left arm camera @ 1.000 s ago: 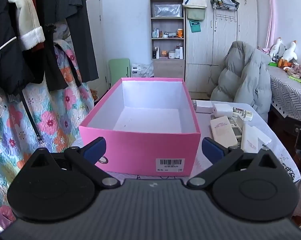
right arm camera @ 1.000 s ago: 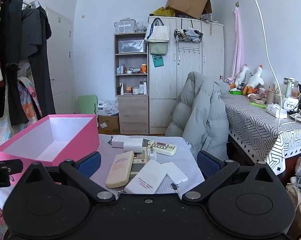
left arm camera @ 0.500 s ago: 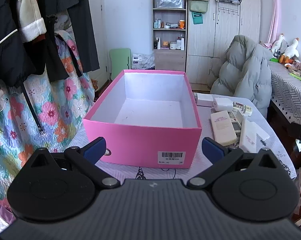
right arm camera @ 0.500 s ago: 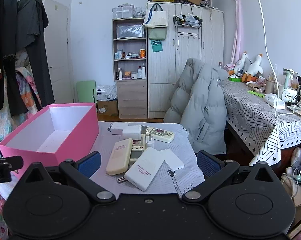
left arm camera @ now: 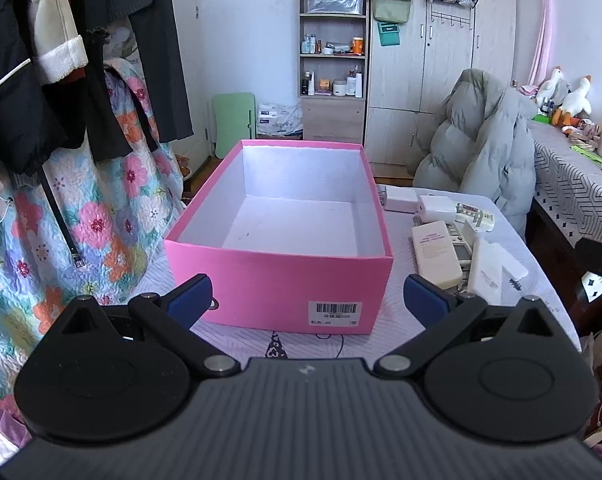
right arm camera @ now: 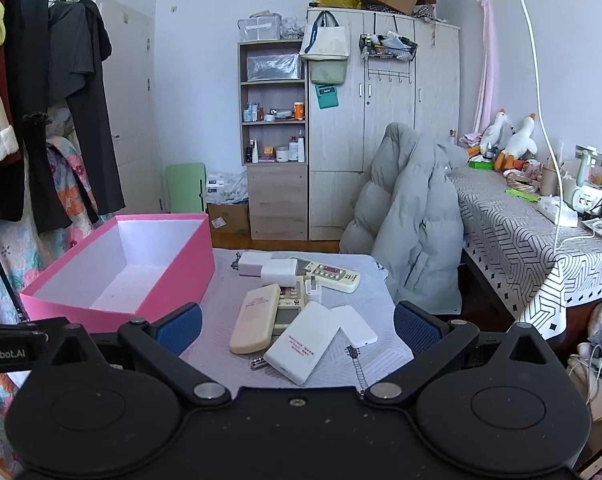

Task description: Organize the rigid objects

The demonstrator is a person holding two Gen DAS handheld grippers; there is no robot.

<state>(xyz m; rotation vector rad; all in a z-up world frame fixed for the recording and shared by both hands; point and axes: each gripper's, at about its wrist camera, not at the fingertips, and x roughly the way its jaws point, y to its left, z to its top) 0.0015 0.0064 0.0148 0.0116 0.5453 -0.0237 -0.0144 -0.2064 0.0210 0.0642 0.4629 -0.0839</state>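
Jaws of both grippers, left gripper and right gripper, gape wide and empty, having drawn back from the pink box, so nothing beside it is packed yet.

The box looks like matt pink card, white inside, with a paper label. Beside the box, the remotes are smooth plastic on a quilted cloth. The pads are textured blue.

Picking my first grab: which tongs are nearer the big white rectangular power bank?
Right. The right tongs open directly over the big white rectangular power bank. The left tongs face the empty pink cardboard box, with it off to their right.
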